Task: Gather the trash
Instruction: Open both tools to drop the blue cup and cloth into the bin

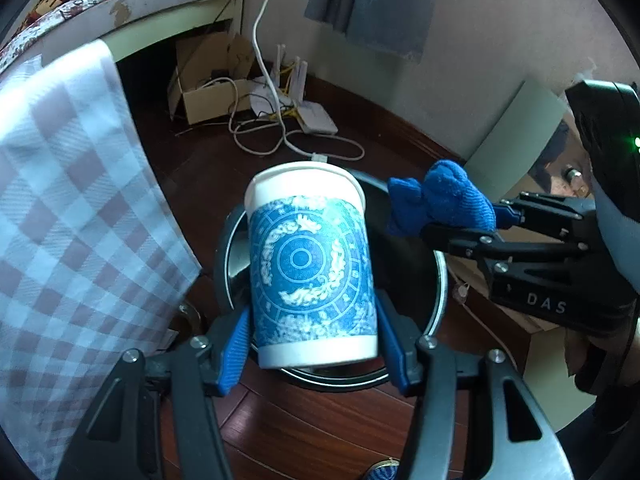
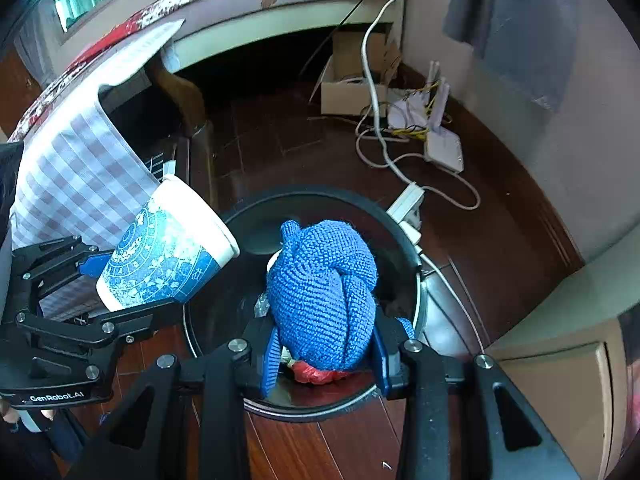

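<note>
Trash bin (image 2: 416, 276) right below both tools, a round black one with a shiny metal rim, standing on the dark wooden floor (image 2: 328, 448). The left gripper (image 1: 312, 340) is clamped on a paper cup (image 1: 312, 264), white with a blue circular pattern, its blue pads pressing the cup's sides near the base, mouth tipped away from the camera and hanging over the bin's opening. Over on the other side, the right gripper (image 2: 324, 352) is squeezed onto a bundled blue knitted cloth (image 2: 324, 292), which sits directly above the bin as well. Down inside there is something red (image 2: 316, 374) and a scrap of clear wrapping, hard to make out past the cloth. A checked purple-and-white fabric (image 1: 68, 208) drapes down just beside the cup. Further back, white cables (image 2: 400, 160) snake across the floor toward an open cardboard box (image 2: 348, 92) and a white router (image 2: 444, 148) by the wall.
</note>
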`<control>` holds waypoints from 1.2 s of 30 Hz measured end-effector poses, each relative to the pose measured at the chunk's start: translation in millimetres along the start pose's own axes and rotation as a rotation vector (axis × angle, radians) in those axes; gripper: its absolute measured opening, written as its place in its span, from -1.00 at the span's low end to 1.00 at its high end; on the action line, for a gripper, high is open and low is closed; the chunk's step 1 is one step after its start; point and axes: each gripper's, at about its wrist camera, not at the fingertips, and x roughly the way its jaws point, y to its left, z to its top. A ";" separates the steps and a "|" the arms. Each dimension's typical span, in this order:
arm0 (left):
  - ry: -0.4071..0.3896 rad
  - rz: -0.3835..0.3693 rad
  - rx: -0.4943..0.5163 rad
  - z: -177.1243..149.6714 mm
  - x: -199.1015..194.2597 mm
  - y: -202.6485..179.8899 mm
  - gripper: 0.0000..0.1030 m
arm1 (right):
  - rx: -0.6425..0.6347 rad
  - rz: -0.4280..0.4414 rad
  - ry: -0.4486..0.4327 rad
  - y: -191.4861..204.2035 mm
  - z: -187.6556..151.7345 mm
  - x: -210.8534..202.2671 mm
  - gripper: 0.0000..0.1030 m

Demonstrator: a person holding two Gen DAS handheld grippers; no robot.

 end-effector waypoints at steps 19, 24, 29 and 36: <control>-0.030 0.211 -0.159 -39.8 2.0 38.2 0.98 | -0.013 -0.108 0.055 -3.0 -11.3 16.0 0.98; -0.051 0.241 -0.158 -40.7 -12.0 45.1 0.98 | -0.041 -0.102 0.045 13.0 -8.4 12.3 0.98; -0.068 0.253 -0.167 -40.9 -28.6 48.9 0.98 | -0.060 -0.092 0.016 27.2 -5.0 0.4 0.98; -0.103 0.270 -0.172 -41.6 -54.8 49.8 0.98 | -0.075 -0.068 -0.012 51.7 -0.8 -16.2 0.98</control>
